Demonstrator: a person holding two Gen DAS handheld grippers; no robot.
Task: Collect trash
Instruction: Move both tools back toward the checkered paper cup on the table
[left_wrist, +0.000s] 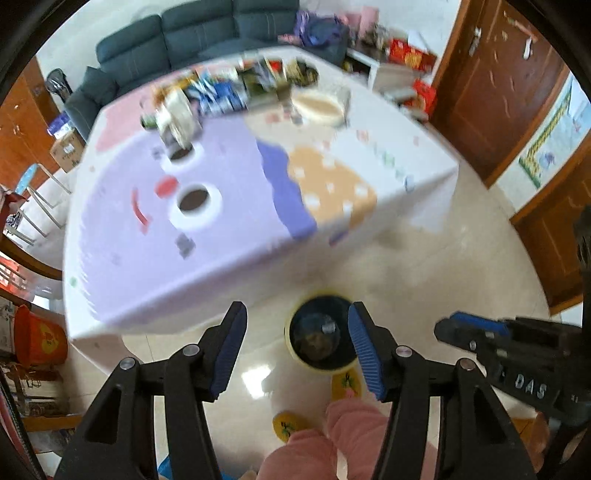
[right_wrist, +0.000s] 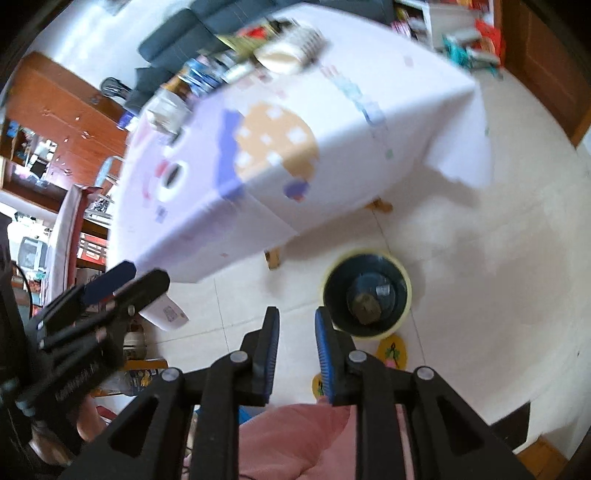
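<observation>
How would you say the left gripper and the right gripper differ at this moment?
The left gripper has its jaws spread wide, while the right gripper leaves only a narrow gap. The yellow-rimmed trash bin shows between the left gripper's fingers but beside the right gripper's. Both have blue ribbed pads, hold nothing, and point down at the floor.

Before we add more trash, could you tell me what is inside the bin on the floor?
The bin holds a dark liner and a brownish lump at the bottom; anything beneath is hidden.

Bright daylight, glare on floor tiles, motion blur, fisheye-warped dark edges
</observation>
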